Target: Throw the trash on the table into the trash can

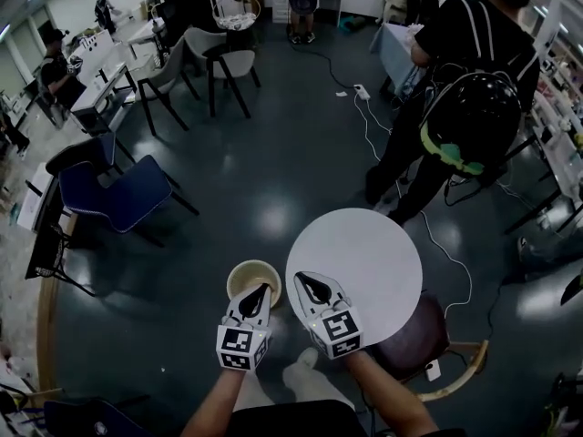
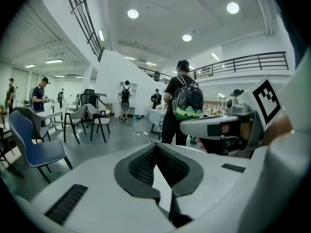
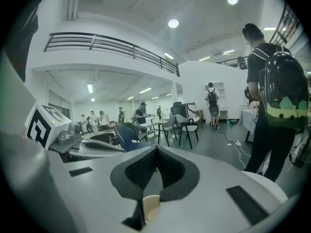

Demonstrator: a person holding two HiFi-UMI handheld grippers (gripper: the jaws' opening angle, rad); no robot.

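Hovering: left gripper (image 1: 263, 290), right gripper (image 1: 307, 280) pinched closed, empty | trash can (image 1: 252, 264) upright, mouth up

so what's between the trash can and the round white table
Nothing but a thin sliver of dark floor, seen in the head view; the trash can stands right beside the table, off its left edge.

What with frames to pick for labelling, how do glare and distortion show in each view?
Head view: fisheye curves the room's edges, lamp glare spots the glossy floor. Left gripper view: dark round vignette, ceiling lamps bloom. Right gripper view: same vignette, the backpack wearer bends at the edge.
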